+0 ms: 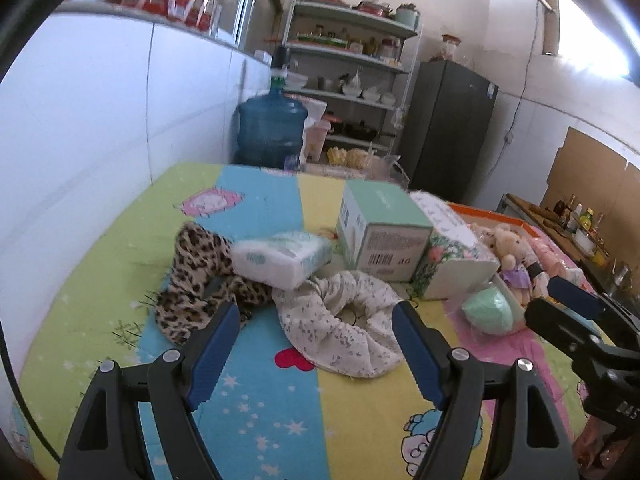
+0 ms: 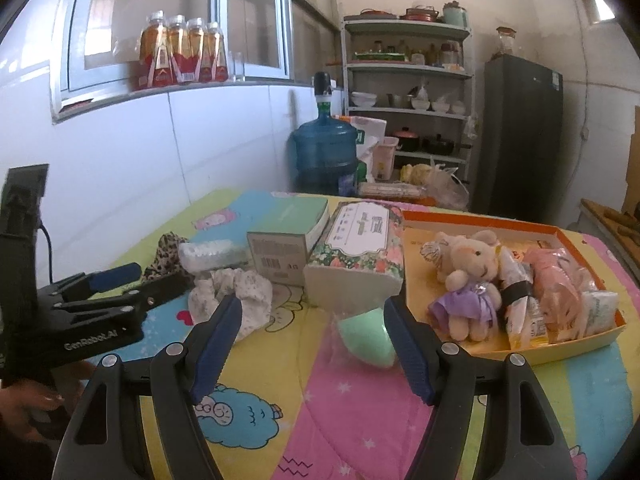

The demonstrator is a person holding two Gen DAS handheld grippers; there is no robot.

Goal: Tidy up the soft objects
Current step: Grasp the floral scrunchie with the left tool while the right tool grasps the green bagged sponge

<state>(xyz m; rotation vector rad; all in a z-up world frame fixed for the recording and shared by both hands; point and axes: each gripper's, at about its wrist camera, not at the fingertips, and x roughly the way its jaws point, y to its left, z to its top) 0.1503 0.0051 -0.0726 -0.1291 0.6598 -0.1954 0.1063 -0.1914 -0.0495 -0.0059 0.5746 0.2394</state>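
Observation:
A white floral scrunchie [image 1: 344, 322] lies on the cartoon bedsheet just beyond my left gripper [image 1: 316, 316], which stands open and empty. Left of it lies a leopard-print cloth [image 1: 192, 280] with a soft tissue pack [image 1: 280, 256] resting on top. My right gripper [image 2: 312, 312] is open too, with a mint green wrapped sponge [image 2: 366, 340] lying just past its right finger. An orange tray [image 2: 552, 354] at the right holds a teddy bear in a purple dress [image 2: 468, 280], pink soft items and packets. The scrunchie [image 2: 236, 292] also appears in the right wrist view.
A green box [image 1: 380, 232] and a floral tissue box [image 2: 356, 256] stand mid-bed behind the cloths. A white wall runs along the left. A blue water jug [image 2: 324, 152], shelves and a dark fridge [image 2: 520, 132] stand beyond the bed. A hand [image 2: 28, 408] holds the left gripper.

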